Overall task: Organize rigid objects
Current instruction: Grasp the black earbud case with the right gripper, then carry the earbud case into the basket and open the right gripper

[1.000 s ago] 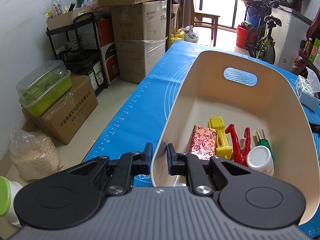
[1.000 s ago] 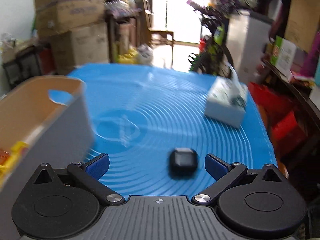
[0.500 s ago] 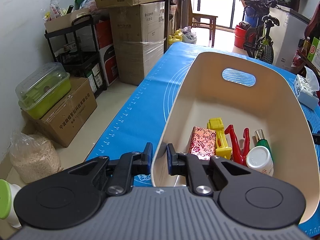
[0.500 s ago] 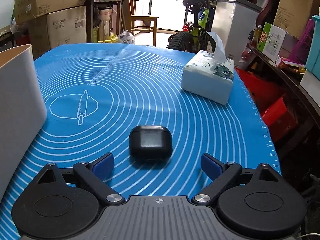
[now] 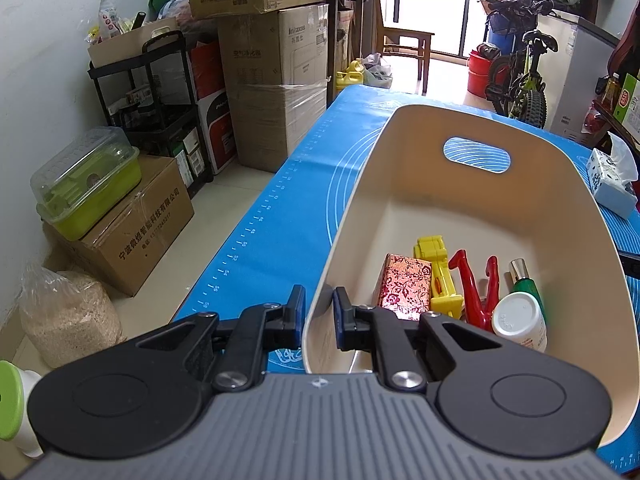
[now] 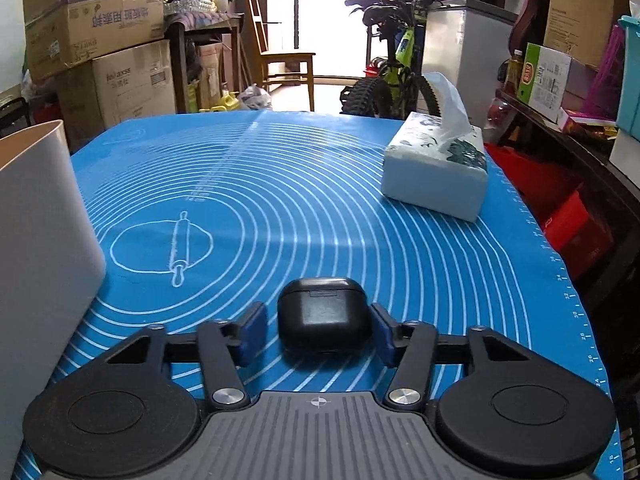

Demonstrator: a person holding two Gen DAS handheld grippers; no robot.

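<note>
The right claw [image 6: 318,330] is closing around the black case [image 6: 325,314], which is lying on the blue mat [image 6: 320,208] between the two blue pads [image 6: 253,330]. The pad on the viewer's right is at the case's side; a narrow gap is showing at the other pad. Ahead of this claw and to its right, a tissue box [image 6: 434,170] is sitting on the surface. The bin [image 6: 44,216] is standing to its left.

The left claw [image 5: 318,314] is clamping the bin's [image 5: 480,208] near rim, one pad outside and one inside. Just beyond it, inside the bin, are lying a patterned box [image 5: 404,286], a yellow toy [image 5: 436,272], a red clip [image 5: 474,286], a green bottle [image 5: 526,280] and a white bottle [image 5: 520,320].
</note>
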